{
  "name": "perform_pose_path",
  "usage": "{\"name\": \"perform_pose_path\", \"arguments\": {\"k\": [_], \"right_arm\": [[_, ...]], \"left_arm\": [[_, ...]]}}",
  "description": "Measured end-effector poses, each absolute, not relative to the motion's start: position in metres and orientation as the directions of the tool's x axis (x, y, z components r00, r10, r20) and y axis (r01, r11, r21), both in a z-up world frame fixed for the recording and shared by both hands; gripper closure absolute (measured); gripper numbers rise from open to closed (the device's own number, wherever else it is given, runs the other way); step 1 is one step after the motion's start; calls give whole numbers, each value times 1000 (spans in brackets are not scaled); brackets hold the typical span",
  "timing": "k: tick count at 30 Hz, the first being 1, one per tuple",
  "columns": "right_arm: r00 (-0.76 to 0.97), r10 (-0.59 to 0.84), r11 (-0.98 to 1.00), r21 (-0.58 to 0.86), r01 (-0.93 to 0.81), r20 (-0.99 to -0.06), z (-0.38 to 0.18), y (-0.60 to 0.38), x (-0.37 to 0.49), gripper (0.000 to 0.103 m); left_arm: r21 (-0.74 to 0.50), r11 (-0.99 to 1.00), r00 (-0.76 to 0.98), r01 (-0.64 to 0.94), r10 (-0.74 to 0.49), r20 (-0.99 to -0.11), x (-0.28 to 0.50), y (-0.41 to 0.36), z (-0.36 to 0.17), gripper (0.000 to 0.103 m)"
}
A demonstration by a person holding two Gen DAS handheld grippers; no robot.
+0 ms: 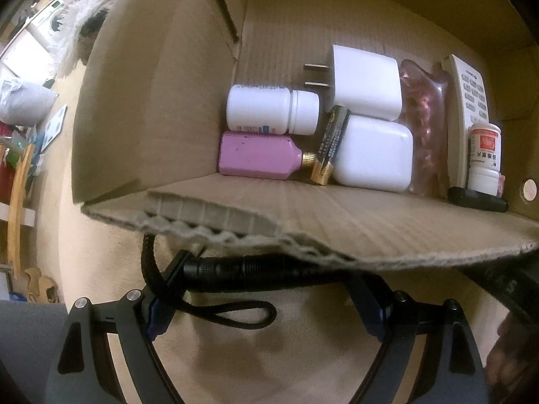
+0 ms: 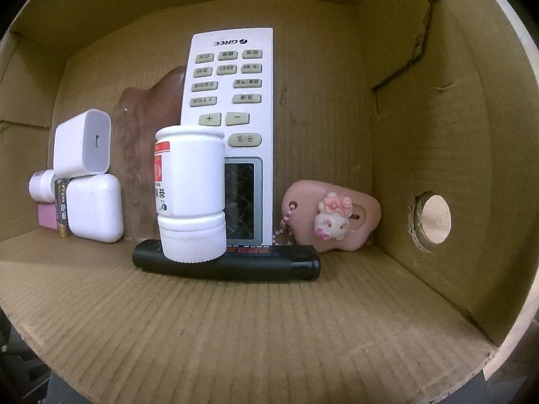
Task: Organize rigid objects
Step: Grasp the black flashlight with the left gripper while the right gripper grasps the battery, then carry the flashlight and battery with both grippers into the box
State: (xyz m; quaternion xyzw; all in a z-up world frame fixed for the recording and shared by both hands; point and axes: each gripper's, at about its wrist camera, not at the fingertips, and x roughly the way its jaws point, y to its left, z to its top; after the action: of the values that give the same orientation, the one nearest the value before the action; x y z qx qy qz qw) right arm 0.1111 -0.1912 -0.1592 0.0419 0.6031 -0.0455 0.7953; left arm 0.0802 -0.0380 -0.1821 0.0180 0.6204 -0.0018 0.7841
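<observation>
An open cardboard box (image 1: 151,101) lies on its side, and both views look into it. In the left wrist view, my left gripper (image 1: 266,281) is just outside the box's torn front flap. It is shut lengthwise on a black flashlight (image 1: 256,272) whose lanyard loops below. Inside lie a white pill bottle (image 1: 269,109), a pink bottle (image 1: 259,158), a battery (image 1: 331,144), a white charger (image 1: 365,80) and a white case (image 1: 374,155). The right wrist view shows a white remote (image 2: 232,84), a red-labelled bottle (image 2: 192,195) on a black lighter (image 2: 235,262), and a pink charm (image 2: 330,215). My right gripper's fingers are out of frame.
The box's right wall has a round hole (image 2: 434,217), and its wide lower flap (image 2: 235,336) juts toward me. A pink pouch (image 1: 424,118) leans behind the charger. Beige floor (image 1: 101,252), a fluffy white item (image 1: 84,17) and wooden pieces (image 1: 17,202) lie left of the box.
</observation>
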Motion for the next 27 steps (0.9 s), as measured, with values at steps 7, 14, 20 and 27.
{"name": "perform_pose_path", "arguments": {"k": [7, 14, 20, 27], "right_arm": [[284, -25, 993, 10, 122, -958, -164, -206, 92, 46], [292, -18, 994, 16, 113, -956, -158, -212, 82, 58], [289, 32, 991, 68, 113, -957, -146, -220, 66, 58], [293, 126, 977, 170, 131, -948, -122, -233, 30, 58]], "left_arm": [[31, 999, 229, 25, 24, -973, 77, -43, -178, 16], [36, 999, 223, 16, 31, -974, 76, -42, -174, 17], [39, 999, 191, -10, 40, -981, 63, -36, -169, 17], [15, 999, 185, -51, 25, -983, 44, -29, -146, 17]]}}
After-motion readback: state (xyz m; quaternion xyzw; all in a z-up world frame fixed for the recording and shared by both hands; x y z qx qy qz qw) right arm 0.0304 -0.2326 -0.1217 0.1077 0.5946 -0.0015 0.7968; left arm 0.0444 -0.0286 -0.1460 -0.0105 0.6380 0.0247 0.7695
